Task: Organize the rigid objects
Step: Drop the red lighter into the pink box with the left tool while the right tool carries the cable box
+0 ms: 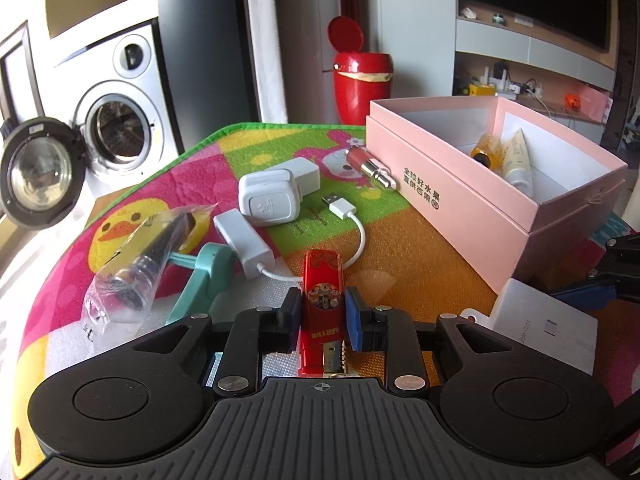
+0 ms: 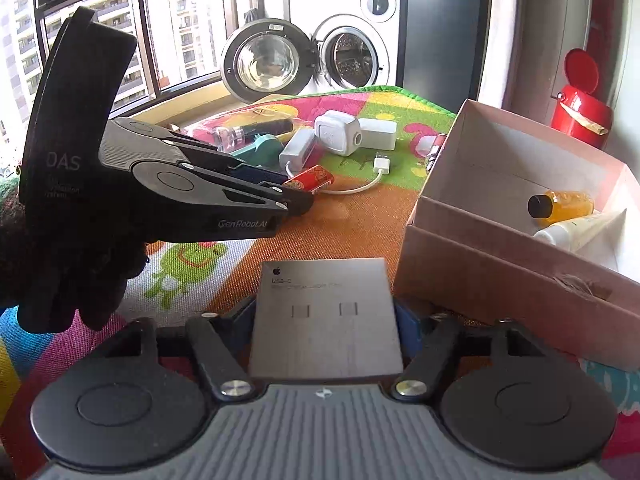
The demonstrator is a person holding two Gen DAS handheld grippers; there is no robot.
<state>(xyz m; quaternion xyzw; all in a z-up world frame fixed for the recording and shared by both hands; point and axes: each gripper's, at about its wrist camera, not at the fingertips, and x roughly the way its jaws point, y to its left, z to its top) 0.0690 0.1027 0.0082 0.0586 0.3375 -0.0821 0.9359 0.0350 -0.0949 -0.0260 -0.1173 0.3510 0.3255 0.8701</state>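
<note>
My left gripper (image 1: 322, 309) is shut on a red lighter (image 1: 323, 288) and holds it just above the mat; it also shows in the right wrist view (image 2: 298, 194) with the lighter (image 2: 314, 178). My right gripper (image 2: 326, 316) is shut on a flat white Apple cable box (image 2: 326, 312), which also shows in the left wrist view (image 1: 540, 328). The open pink box (image 1: 500, 184) holds an orange bottle (image 2: 564, 206) and a white tube (image 2: 580, 228).
On the colourful mat (image 1: 400, 256) lie a white charger (image 1: 272, 196), a white adapter with USB cable (image 1: 248, 244), a bagged black tube (image 1: 148, 256), a teal tool (image 1: 204, 280) and a red lipstick (image 1: 368, 164). A washing machine and red bin stand behind.
</note>
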